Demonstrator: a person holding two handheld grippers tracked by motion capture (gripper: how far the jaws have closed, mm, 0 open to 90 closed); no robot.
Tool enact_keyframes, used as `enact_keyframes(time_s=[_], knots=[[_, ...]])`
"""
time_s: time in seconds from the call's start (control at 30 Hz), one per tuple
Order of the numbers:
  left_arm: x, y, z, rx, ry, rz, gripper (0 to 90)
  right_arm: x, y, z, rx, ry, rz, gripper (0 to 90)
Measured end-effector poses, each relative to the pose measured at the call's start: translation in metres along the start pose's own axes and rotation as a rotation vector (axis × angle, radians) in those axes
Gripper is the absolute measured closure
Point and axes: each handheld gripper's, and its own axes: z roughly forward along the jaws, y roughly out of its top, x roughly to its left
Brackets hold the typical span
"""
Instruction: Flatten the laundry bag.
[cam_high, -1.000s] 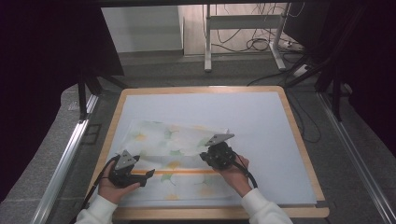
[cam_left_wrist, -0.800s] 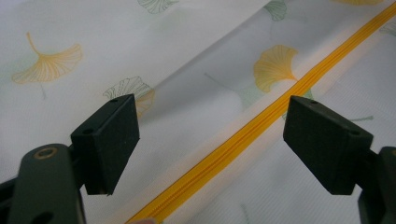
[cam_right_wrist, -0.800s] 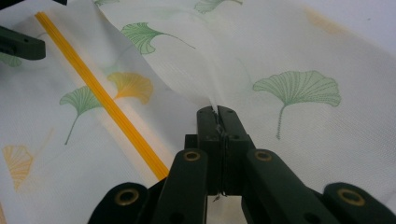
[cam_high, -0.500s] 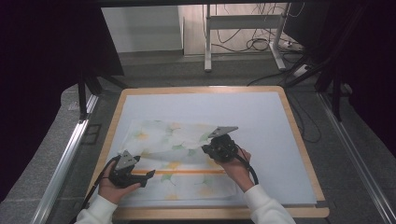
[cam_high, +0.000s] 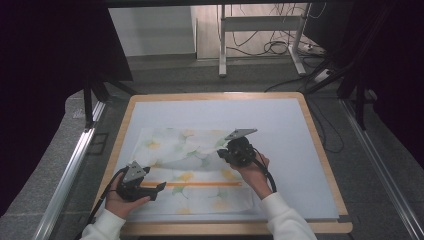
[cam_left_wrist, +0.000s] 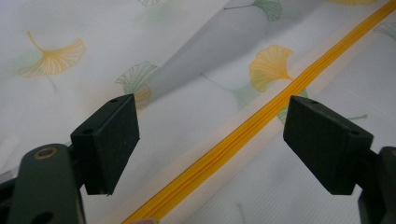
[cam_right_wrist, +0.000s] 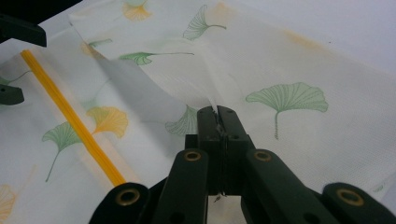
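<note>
Unfolding step under way: right gripper (cam_right_wrist: 218, 113) is clamped on a fold of the cloth (cam_high: 195, 175), which lies mid-table (cam_high: 320, 165), lifting it off the zip (cam_left_wrist: 261, 121). Left gripper (cam_left_wrist: 210, 140) hovers, jaws wide, over the zip. Next, probably: draw the fold outward, lay it flat, pin with left

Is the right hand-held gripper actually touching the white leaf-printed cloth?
Touching. The right gripper view shows the right hand-held gripper shut on a pinched fold of the white leaf-printed cloth.
</note>
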Motion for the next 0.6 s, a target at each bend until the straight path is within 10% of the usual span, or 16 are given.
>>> enact_keyframes(time_s=[0.6], knots=[[-0.001,-0.001,0.004,0.017,0.004,0.003,18.0,-0.024,0.010,0.013,-0.019,-0.026,0.041,89.1]])
